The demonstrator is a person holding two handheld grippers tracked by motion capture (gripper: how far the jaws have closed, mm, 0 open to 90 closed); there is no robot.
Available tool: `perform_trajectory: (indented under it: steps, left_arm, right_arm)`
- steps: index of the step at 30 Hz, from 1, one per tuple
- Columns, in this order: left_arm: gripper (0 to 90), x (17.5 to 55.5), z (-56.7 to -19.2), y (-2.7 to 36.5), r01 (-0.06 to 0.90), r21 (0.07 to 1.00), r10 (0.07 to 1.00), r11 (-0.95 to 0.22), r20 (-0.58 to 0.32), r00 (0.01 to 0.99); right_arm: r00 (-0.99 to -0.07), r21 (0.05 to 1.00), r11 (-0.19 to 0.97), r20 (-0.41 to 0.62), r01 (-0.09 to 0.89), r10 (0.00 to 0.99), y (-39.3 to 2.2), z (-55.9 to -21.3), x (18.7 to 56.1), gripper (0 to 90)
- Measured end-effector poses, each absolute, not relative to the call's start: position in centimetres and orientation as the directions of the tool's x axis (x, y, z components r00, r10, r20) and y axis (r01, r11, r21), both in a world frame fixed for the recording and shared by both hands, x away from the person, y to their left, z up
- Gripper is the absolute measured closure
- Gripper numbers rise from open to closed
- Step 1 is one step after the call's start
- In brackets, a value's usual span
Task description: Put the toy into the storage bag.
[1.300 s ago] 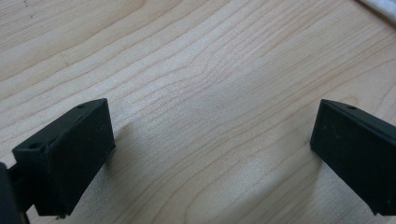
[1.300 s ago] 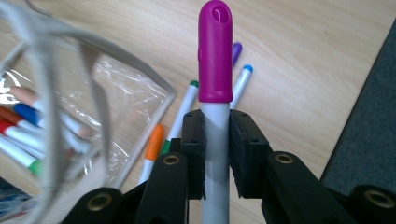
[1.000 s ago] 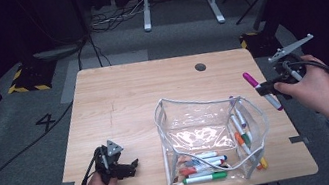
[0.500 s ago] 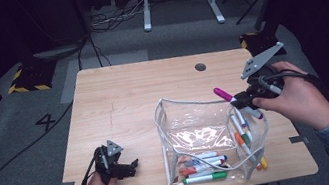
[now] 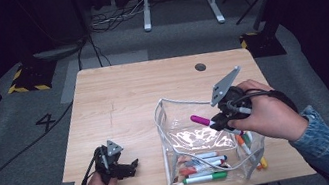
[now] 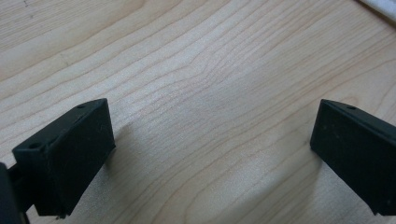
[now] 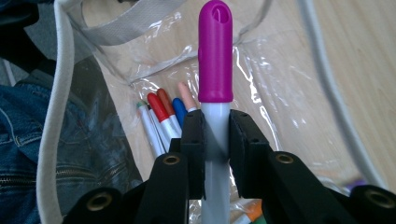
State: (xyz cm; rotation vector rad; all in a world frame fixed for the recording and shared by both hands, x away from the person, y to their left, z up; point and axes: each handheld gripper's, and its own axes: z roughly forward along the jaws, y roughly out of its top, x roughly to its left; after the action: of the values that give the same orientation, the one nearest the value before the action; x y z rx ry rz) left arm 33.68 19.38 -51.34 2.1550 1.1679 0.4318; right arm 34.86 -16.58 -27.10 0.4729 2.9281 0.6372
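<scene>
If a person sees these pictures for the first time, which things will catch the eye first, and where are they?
First is the magenta-capped marker, clamped in the right claw over the open clear pouch at the table's near right. Next are the colourful markers lying inside that pouch. The left claw rests open and empty on the wooden table near its front left corner.

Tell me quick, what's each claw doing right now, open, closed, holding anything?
Left claw: open, empty, low over the bare table.
Right claw: closed on the purple-capped marker, above the clear pouch.
</scene>
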Motion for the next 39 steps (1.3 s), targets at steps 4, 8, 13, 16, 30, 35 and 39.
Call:
perform_trajectory:
  steps: [4, 8, 13, 16, 30, 35, 39]
  left_arm:
    - [0.0, 33.7, -51.3, 19.4, 0.624, 0.672, 0.835, -0.399, -0.015, 0.551]
    - [0.0, 33.7, -51.3, 19.4, 0.624, 0.672, 0.835, -0.399, -0.016, 0.551]
    - [0.0, 33.7, -51.3, 19.4, 0.624, 0.672, 0.835, -0.399, -0.015, 0.551]
    - [0.0, 33.7, -51.3, 19.4, 0.623, 0.672, 0.834, -0.399, -0.015, 0.551]
    - [0.0, 33.7, -51.3, 19.4, 0.624, 0.672, 0.835, -0.399, -0.015, 0.551]
    - [0.0, 33.7, -51.3, 19.4, 0.623, 0.672, 0.834, -0.400, -0.015, 0.551]
    - [0.0, 33.7, -51.3, 19.4, 0.624, 0.672, 0.834, -0.399, -0.015, 0.551]
  right_arm:
    - [-0.960, 0.387, 0.889, -0.026, 0.246, 0.278, -15.3, -28.6, 34.8, 77.0]
    - [-0.970, 0.351, 0.908, -0.002, 0.229, 0.245, -14.2, -30.1, 34.7, 77.0]
    - [-0.978, 0.314, 0.927, 0.025, 0.206, 0.209, -13.2, -31.8, 34.5, 77.0]
    - [-0.980, 0.291, 0.936, 0.037, 0.196, 0.194, -12.8, -32.8, 34.4, 77.0]
    - [-0.984, 0.196, 0.966, 0.089, 0.167, 0.152, -12.3, -36.9, 34.2, 77.0]
    - [-0.987, 0.166, 0.977, 0.107, 0.135, 0.118, -12.0, -38.1, 34.0, 76.9]
    - [-0.988, 0.136, 0.984, 0.120, 0.114, 0.098, -11.7, -38.9, 34.1, 76.9]
